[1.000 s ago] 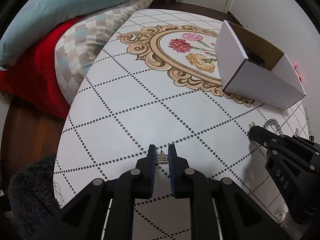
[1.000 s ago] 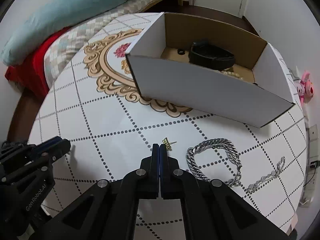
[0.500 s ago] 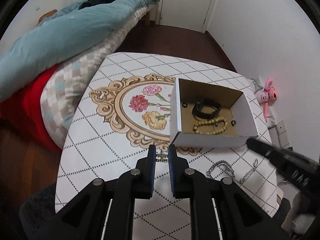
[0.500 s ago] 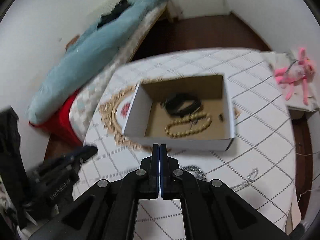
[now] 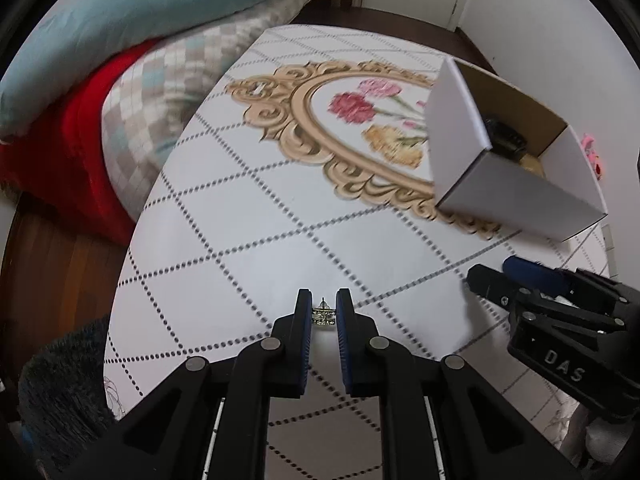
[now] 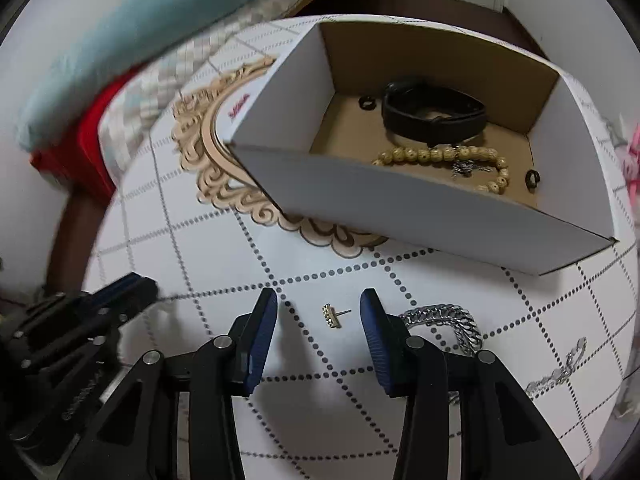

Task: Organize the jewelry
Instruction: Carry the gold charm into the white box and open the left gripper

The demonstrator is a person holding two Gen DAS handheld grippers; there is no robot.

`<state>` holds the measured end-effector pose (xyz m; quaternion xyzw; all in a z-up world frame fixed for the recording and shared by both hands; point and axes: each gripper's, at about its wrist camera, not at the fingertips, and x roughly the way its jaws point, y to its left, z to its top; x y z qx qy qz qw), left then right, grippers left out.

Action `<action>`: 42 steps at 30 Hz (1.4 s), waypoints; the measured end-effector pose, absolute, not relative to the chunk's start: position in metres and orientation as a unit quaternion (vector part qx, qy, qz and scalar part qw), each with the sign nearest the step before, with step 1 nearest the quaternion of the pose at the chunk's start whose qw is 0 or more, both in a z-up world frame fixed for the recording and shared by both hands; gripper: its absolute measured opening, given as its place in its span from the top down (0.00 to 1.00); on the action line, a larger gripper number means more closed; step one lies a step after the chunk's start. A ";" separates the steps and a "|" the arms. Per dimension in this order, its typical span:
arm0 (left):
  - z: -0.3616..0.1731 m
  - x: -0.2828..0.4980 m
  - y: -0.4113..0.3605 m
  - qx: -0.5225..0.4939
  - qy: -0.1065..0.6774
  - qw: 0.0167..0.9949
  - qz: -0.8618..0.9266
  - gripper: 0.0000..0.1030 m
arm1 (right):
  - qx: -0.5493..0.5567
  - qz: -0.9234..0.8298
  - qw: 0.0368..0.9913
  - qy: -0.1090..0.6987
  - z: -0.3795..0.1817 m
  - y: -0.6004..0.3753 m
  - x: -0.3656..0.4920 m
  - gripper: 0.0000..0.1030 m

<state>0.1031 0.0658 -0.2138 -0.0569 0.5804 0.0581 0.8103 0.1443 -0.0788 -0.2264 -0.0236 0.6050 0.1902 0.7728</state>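
Observation:
My left gripper (image 5: 323, 311) is shut on a small gold ring (image 5: 323, 315) held just above the table. My right gripper (image 6: 318, 312) is open low over the table, and a gold stud earring (image 6: 333, 315) lies between its fingers. A silver chain bracelet (image 6: 448, 322) lies just right of it, and a thinner silver chain (image 6: 560, 372) farther right. The white cardboard box (image 6: 400, 204) behind holds a black band (image 6: 432, 114), a beaded bracelet (image 6: 444, 156) and two dark rings. The box also shows in the left wrist view (image 5: 460, 128), with the right gripper (image 5: 496, 276) at the right.
The round table (image 5: 260, 208) has a dotted grid and a gold floral print. A bed with a teal duvet (image 5: 140, 12) and a red blanket (image 5: 60, 140) runs along its left. A dark fuzzy object (image 5: 60, 392) sits at the near left edge. A pink toy (image 6: 632, 160) lies right.
Both grippers have come back down low over the table after being raised high. My right gripper has opened around the gold earring. My left gripper still holds the ring.

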 end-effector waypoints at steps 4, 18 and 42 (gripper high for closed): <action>-0.217 0.101 0.070 -0.062 0.583 0.808 0.063 0.91 | -0.078 0.178 0.783 0.591 -0.228 -0.068 0.136 0.89; -0.167 0.113 0.062 -0.079 0.543 0.835 0.037 0.91 | 0.095 0.181 0.816 0.541 -0.149 -0.127 0.152 0.98; -0.155 0.280 -0.022 -0.007 0.586 0.809 -0.045 0.58 | 0.100 0.099 0.796 0.588 -0.160 -0.199 0.287 0.86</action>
